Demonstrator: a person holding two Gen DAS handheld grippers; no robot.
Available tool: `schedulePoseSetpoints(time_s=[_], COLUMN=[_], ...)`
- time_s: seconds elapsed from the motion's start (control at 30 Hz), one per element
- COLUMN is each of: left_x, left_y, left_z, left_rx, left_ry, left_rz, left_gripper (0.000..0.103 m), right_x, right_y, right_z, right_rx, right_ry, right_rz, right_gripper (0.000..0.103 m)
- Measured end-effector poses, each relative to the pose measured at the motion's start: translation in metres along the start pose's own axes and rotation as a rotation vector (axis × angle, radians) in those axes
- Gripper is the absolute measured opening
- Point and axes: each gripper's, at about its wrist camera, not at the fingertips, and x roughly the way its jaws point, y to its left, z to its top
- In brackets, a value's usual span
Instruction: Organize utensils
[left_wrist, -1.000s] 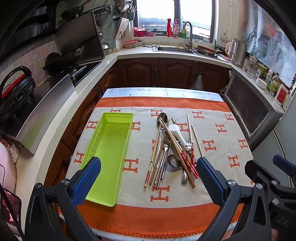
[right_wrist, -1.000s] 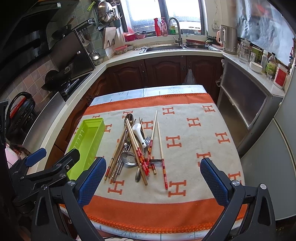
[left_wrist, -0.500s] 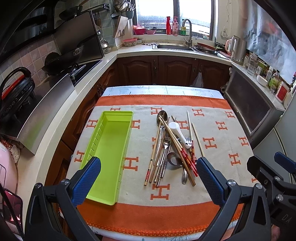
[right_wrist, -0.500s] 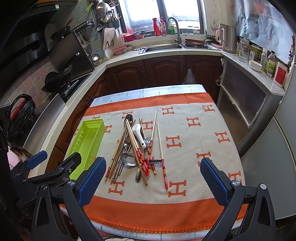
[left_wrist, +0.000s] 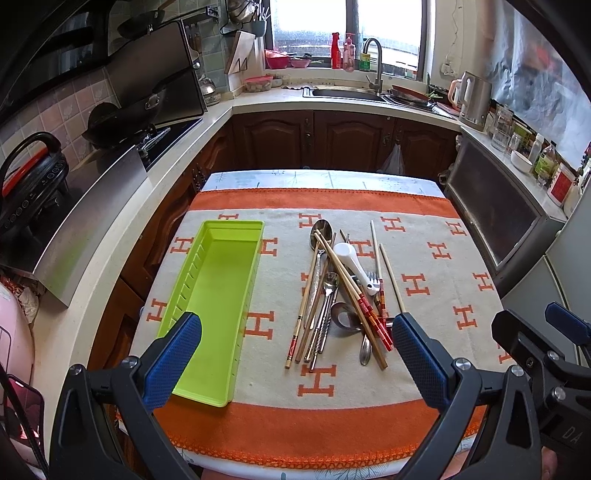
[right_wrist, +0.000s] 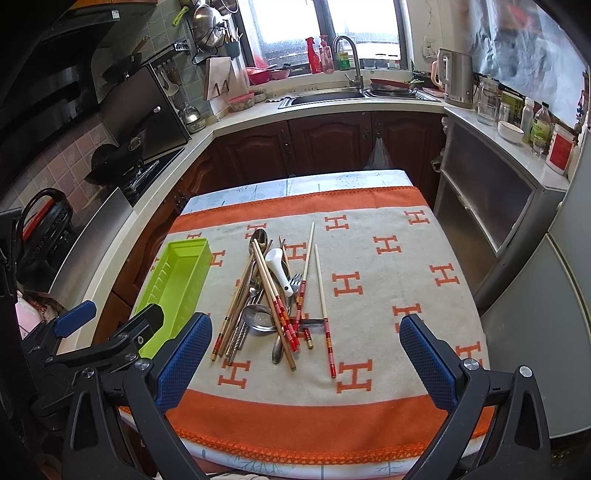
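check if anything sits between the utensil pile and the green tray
Nothing visible does. Only bare cloth lies between the pile and the tray, and the tray is empty. Both the left gripper and the right gripper hang open, short of the pile.

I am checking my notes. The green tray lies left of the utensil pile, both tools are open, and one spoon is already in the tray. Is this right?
Not fully. The tray holds nothing yet, as the left wrist view shows; every spoon is in the pile. The tray does lie left of the pile, and the left tool and right tool are open.
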Motion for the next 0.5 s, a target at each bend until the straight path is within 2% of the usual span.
schedulePoseSetpoints(time_s=[0.37,0.5], left_x=[0.0004,0.0009], left_y=[0.0001,0.0026], left_z=[0.0039,0.0066], left_rx=[-0.019,-0.038], left_ry=[0.011,0.003], left_rz=[-0.029,-0.068], left_gripper=[0.102,0.102], right_x=[-0.0001,0.0006], right_y=[0.0019,0.0048], right_z=[0.0004,0.0026], right_rx=[-0.006,0.000], right_ry=[0.003,0.000], right_rz=[0.004,0.016], right_gripper=[0.103,0.103])
